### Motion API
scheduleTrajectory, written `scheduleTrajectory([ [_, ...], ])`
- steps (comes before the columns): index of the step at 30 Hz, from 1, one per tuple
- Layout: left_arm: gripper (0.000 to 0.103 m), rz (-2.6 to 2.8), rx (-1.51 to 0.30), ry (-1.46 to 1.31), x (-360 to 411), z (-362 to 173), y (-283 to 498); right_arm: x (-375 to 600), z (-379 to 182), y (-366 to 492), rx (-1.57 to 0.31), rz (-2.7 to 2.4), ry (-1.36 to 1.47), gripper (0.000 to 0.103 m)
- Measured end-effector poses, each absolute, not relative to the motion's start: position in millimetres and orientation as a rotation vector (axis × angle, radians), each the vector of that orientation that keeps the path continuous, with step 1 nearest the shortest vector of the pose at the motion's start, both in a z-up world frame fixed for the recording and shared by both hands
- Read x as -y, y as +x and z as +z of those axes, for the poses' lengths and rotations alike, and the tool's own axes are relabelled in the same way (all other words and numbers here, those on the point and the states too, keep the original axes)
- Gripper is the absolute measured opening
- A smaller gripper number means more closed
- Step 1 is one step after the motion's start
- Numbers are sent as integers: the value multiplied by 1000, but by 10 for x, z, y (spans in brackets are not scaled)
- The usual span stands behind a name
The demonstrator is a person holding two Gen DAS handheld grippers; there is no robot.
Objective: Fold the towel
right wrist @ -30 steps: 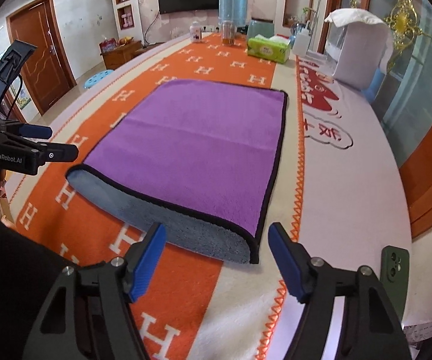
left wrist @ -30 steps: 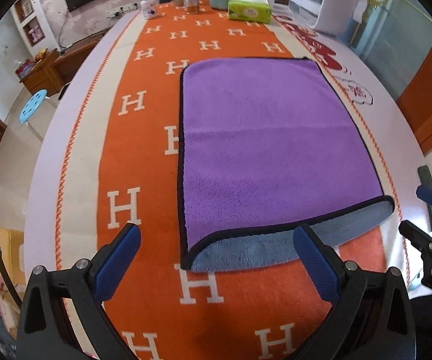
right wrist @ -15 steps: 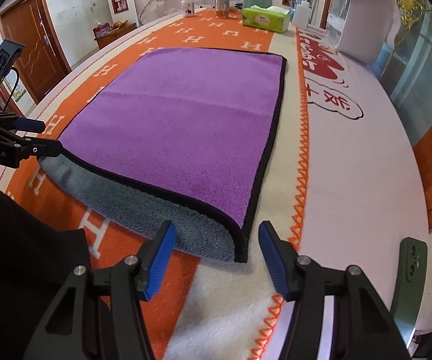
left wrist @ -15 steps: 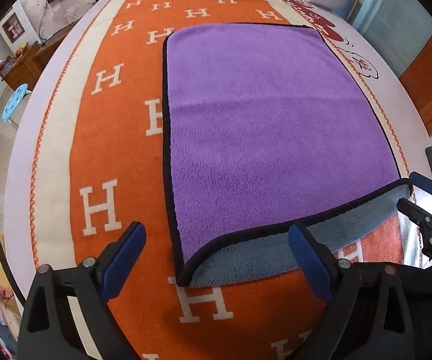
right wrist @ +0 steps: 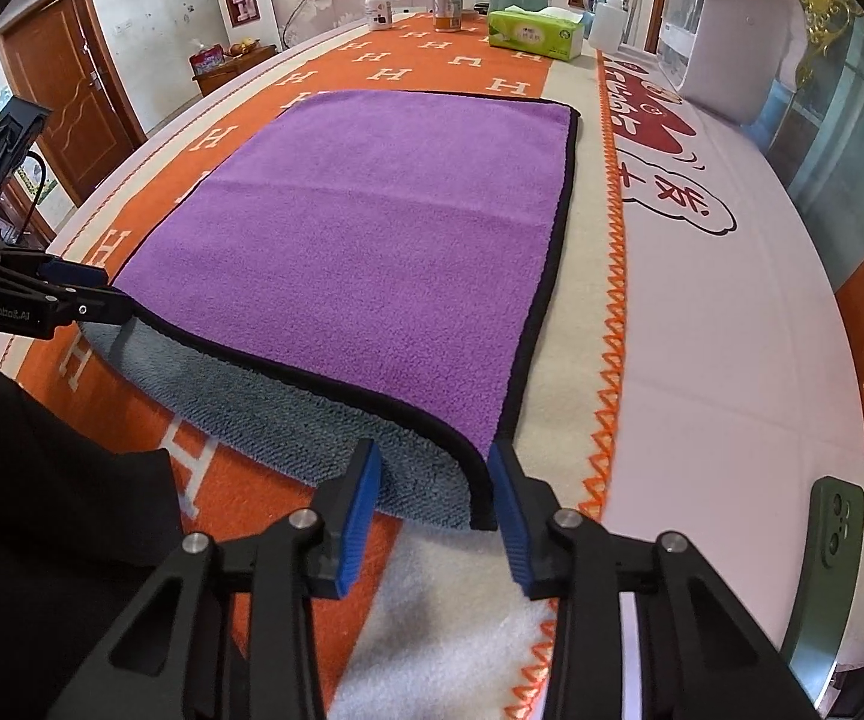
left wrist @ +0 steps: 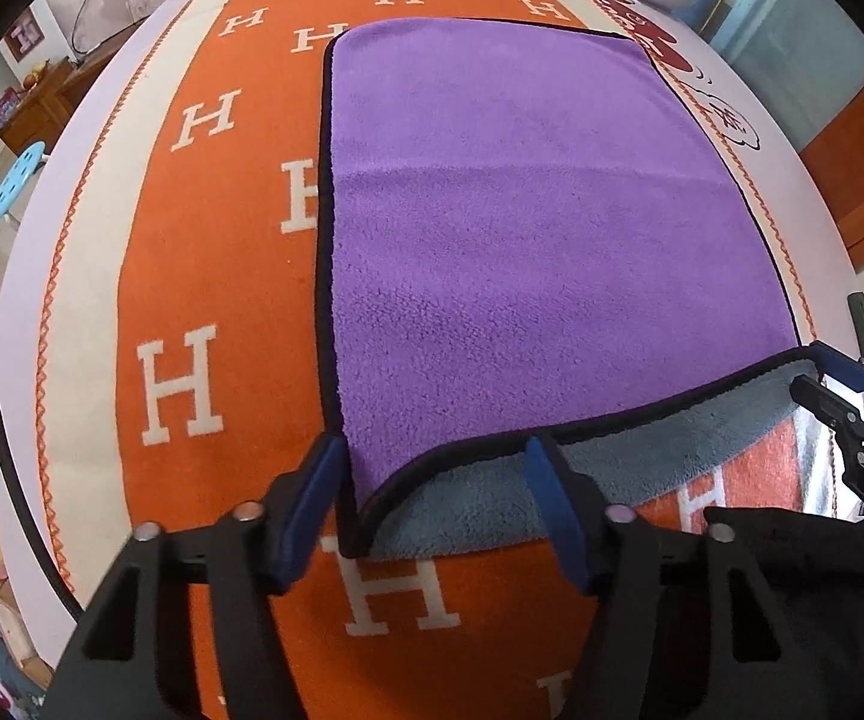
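Note:
A purple towel [left wrist: 528,240] with a black hem and a grey underside lies flat on the orange H-patterned tablecloth; it also shows in the right wrist view [right wrist: 384,252]. Its near edge curls up, showing the grey side [left wrist: 480,510]. My left gripper [left wrist: 435,480] is open with its fingers on either side of the near left corner. My right gripper [right wrist: 435,480] is open with its fingers straddling the near right corner [right wrist: 480,498]. Neither is closed on the cloth. Each gripper shows at the edge of the other's view.
A green tissue box [right wrist: 534,33], a can [right wrist: 447,6], a white bottle [right wrist: 379,9] and a white appliance [right wrist: 726,36] stand at the table's far end. A dark green phone [right wrist: 828,570] lies at the near right table edge. A blue stool [left wrist: 18,180] stands left of the table.
Both grippers have moved forward and down to the towel's near corners. Their fingers have narrowed and now bracket the curled near edge.

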State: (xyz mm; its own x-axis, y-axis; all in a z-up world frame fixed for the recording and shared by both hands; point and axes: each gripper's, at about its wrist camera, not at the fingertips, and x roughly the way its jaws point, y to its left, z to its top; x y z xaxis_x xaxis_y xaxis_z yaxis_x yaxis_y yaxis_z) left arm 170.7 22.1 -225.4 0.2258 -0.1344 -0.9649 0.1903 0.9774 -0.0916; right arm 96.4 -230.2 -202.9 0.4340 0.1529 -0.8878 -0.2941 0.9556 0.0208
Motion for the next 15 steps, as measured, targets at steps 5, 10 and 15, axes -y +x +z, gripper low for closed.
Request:
scheduleTrajectory([
  [5, 41, -216, -1326, 39, -257, -2240, 1676, 2317, -2008, 962, -1090, 284, -146, 26],
  [10, 25, -208, -1324, 1, -354, -2206, 1622, 2345, -1987, 968, -1094, 295, -141, 16],
  [15, 16, -198, -1330, -27, -444, -2193, 1590, 2351, -1979, 974, -1096, 309, -146, 11],
])
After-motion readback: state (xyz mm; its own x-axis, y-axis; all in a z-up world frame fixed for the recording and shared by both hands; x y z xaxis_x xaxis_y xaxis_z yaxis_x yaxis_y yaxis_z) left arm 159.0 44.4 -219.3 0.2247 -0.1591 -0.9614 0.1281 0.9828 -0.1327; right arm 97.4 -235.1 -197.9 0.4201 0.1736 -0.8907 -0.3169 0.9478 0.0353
